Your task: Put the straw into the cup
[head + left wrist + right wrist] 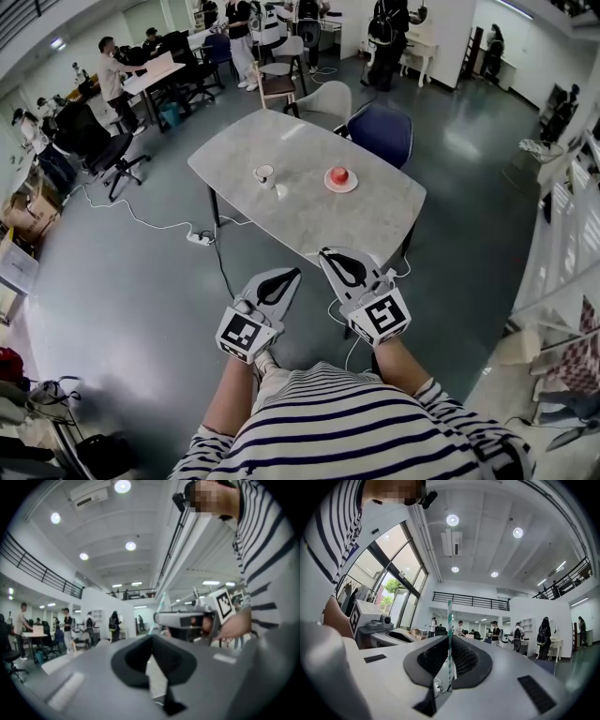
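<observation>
Right gripper point(449, 638), clamped on the straw point(449, 616), should hold it steady and lower it slowly into the cup point(264, 173) far ahead.

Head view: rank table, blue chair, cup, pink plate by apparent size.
1. table
2. blue chair
3. pink plate
4. cup, only slightly smaller than the pink plate

Head view: straw too thin to make out at right gripper point(345, 269); cup point(264, 173) too small to see inside; red thing point(339, 175) on plate point(329, 187) too small to name. Right gripper view: straw point(449, 634) low end hidden btwn jaws. Left gripper view: left gripper point(152, 644) blurred close up.
</observation>
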